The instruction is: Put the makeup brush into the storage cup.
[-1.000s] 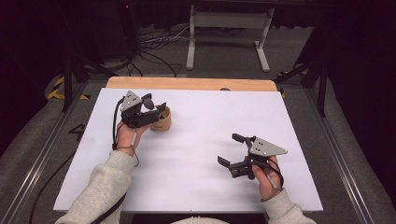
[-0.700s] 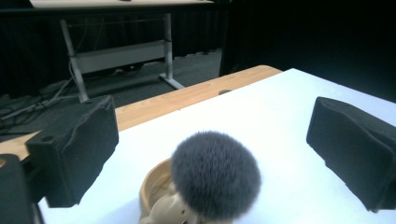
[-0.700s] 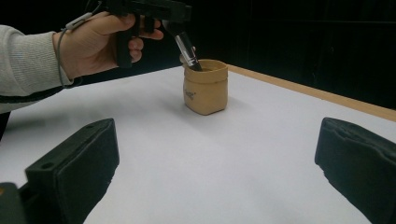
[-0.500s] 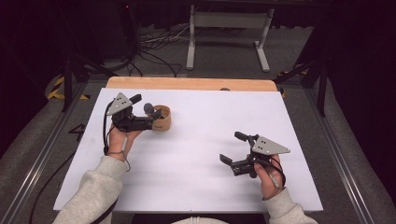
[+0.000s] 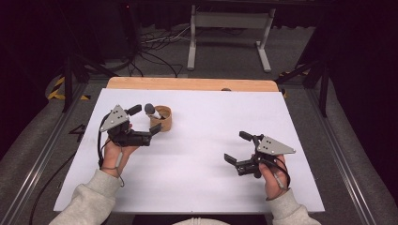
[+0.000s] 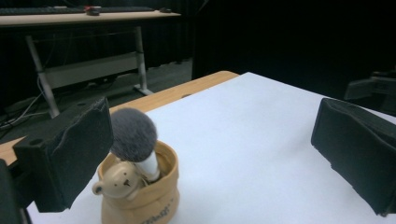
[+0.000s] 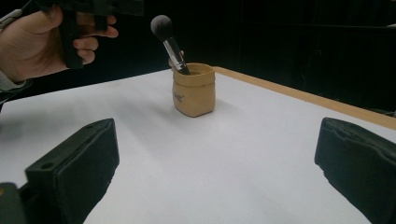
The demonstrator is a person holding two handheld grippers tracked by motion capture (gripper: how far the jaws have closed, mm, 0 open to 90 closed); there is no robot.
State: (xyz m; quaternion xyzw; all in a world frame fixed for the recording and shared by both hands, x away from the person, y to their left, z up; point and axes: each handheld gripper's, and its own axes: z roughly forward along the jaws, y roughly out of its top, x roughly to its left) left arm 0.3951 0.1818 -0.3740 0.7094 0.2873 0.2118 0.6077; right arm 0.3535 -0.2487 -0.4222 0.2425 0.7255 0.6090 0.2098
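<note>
High view catches the left gripper (image 5: 152,121) with its jaws just spread wide and nothing between them, beside the tan cup (image 5: 161,118) holding a brush (image 5: 150,110) near the table's (image 5: 202,187) far left corner, while the right gripper (image 5: 233,149) hovers open toward the near right edge.

Makeup brush (image 6: 134,135) leaning in tan pouch (image 6: 140,198), white table (image 6: 252,154)

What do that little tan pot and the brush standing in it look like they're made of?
Pot: probably soft kraft paper or fabric, matte tan, with a rolled, creased rim and saggy walls. Brush: fluffy grey bristles, likely synthetic, above a shiny metal-looking collar; its handle is hidden inside the pot.
</note>
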